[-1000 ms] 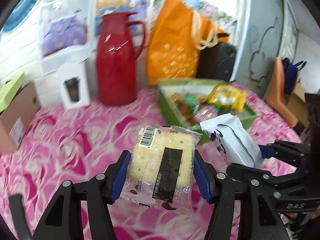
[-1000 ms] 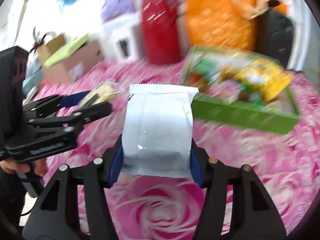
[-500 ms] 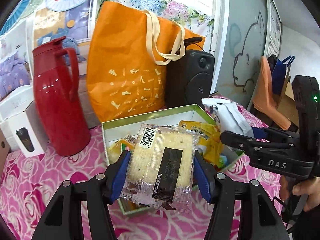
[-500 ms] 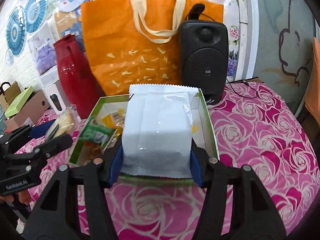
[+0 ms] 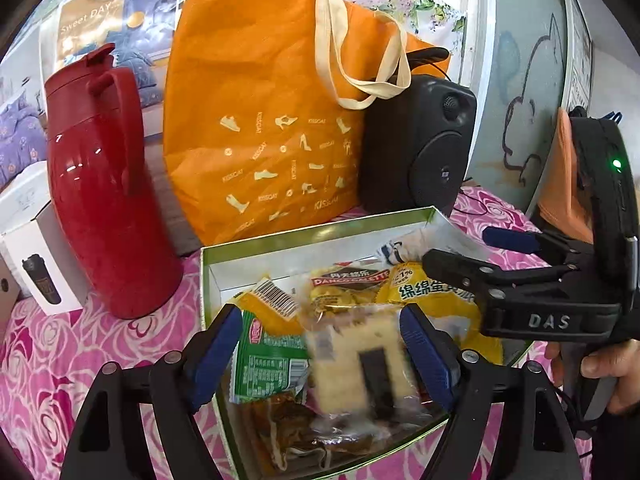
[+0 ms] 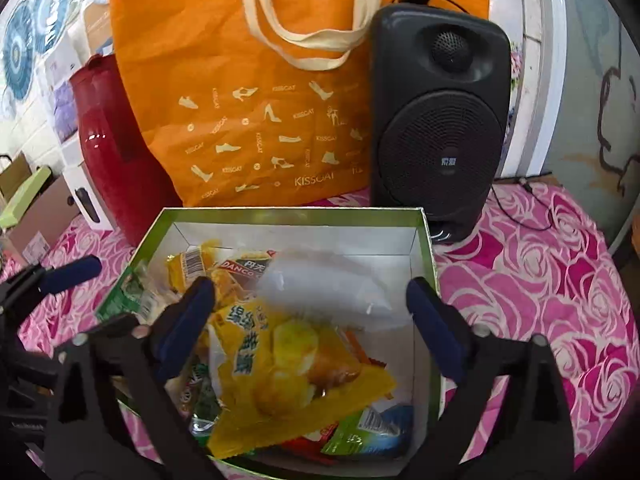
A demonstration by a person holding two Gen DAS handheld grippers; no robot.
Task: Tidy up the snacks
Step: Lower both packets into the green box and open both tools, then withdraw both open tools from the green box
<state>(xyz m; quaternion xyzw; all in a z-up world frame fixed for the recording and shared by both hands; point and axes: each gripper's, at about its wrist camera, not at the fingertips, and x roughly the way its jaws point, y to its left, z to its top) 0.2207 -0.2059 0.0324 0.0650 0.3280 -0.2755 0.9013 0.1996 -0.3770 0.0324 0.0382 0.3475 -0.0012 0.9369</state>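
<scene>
— Why are both hands poised right over that green box [image 6: 428, 240]?

— It's where the snacks are going. The left hand-held gripper [image 5: 320, 356] has its blue pads spread apart, and the cracker packet [image 5: 360, 368] shows blurred between them, touching neither, so I'd say it's dropping onto the pile.

— And the other one?

— The same. The right hand-held gripper [image 6: 308, 320] is wide open above the far end of the box, with the white packet [image 6: 332, 284] smeared in the gap, apparently loose and landing on the other wrappers.

— What's in there?

— Crinkly foil and film pouches: a big yellow bag [image 6: 288, 368], glossy and puffed, a flat green sachet [image 5: 268, 364], and a clear packet of something brown near the front. All soft, slippery stuff, so it heaps rather than stacks.

— And the box itself?

— Stiff card, green outside, white inside, straight walls, open top. It sits on the worktop [image 6: 540, 280], on a pink rose-print cloth, just in front of an orange tote [image 6: 256, 92] and a black speaker [image 6: 440, 120]. A shiny red jug [image 5: 104, 192] stands to its left.
</scene>
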